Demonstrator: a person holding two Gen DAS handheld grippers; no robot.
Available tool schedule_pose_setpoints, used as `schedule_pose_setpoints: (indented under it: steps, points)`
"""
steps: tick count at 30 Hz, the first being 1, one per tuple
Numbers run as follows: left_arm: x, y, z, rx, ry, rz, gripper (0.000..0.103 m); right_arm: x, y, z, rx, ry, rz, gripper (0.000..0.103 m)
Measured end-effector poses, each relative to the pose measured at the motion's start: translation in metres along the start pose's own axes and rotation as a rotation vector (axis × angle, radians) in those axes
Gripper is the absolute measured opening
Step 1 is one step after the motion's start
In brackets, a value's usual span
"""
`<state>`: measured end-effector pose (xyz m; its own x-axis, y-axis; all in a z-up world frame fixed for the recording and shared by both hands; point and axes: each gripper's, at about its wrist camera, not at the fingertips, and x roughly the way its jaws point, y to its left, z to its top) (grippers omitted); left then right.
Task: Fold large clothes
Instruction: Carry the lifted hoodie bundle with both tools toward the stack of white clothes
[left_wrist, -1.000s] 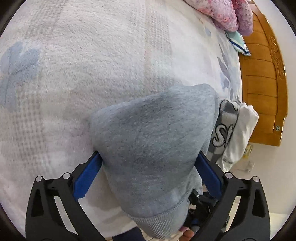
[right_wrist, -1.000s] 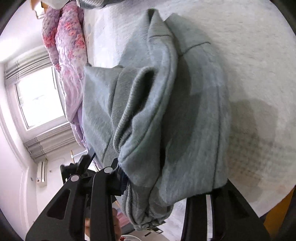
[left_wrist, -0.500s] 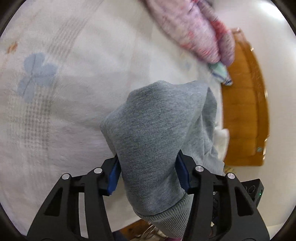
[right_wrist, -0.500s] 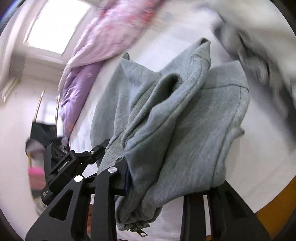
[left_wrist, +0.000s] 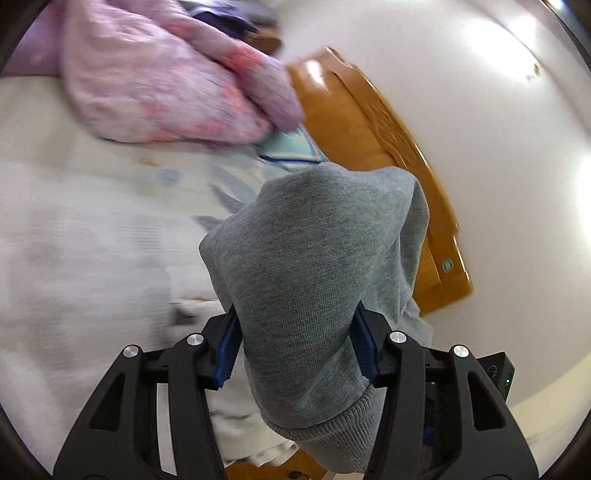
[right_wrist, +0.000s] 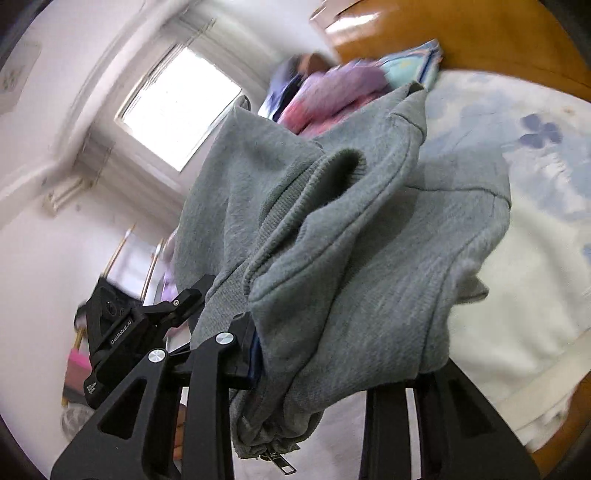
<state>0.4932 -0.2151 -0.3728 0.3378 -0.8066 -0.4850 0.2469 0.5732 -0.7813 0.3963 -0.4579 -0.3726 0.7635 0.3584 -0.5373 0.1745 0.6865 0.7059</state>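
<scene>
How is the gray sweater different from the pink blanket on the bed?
The gray sweater is plain gray; the pink blanket is pink and lilac, blotchy. The sweater is clamped in the left gripper and right gripper; the blanket lies on the bed untouched. Both are soft cloth.

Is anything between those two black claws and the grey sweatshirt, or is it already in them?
Nothing visible is. The left tool is shut on the grey sweatshirt, and cloth fills the right tool too, lifted above the white bedspread.
</scene>
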Motion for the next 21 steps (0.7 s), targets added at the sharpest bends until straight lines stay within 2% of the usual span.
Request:
schedule_pose_setpoints:
  steps: [2,5,7,8,9,11,13,16,18,21]
  points:
    - [0.041,-0.011,-0.010,0.023,0.052,-0.002,0.052,-0.010,-0.033,0.005,0.038,-0.014,-0.040,0.028]
    - [0.108,-0.008,-0.035,0.054,0.170,0.055,0.054,-0.007,-0.094,-0.002,0.115,0.010,-0.116,0.029]
    - [0.144,0.007,-0.050,0.036,0.246,0.124,0.061,0.018,-0.153,-0.015,0.258,0.122,-0.145,0.031]
    - [0.158,0.013,-0.056,0.043,0.274,0.168,0.064,0.029,-0.170,-0.022,0.311,0.165,-0.145,0.032]
    - [0.164,0.015,-0.061,0.059,0.294,0.196,0.071,0.037,-0.184,-0.028,0.363,0.205,-0.143,0.035]
    - [0.168,0.013,-0.064,0.064,0.310,0.208,0.076,0.036,-0.190,-0.031,0.392,0.211,-0.134,0.039]
    - [0.169,0.012,-0.059,0.032,0.327,0.203,0.077,0.031,-0.188,-0.031,0.390,0.222,-0.144,0.048]
    - [0.155,0.007,-0.058,0.030,0.356,0.265,0.077,0.022,-0.186,-0.036,0.372,0.304,-0.162,0.053]
    - [0.139,0.001,-0.052,0.028,0.328,0.280,0.077,0.015,-0.184,-0.031,0.335,0.362,-0.226,0.058]
    - [0.117,-0.014,-0.046,0.017,0.283,0.327,0.077,-0.003,-0.178,-0.025,0.288,0.395,-0.261,0.059]
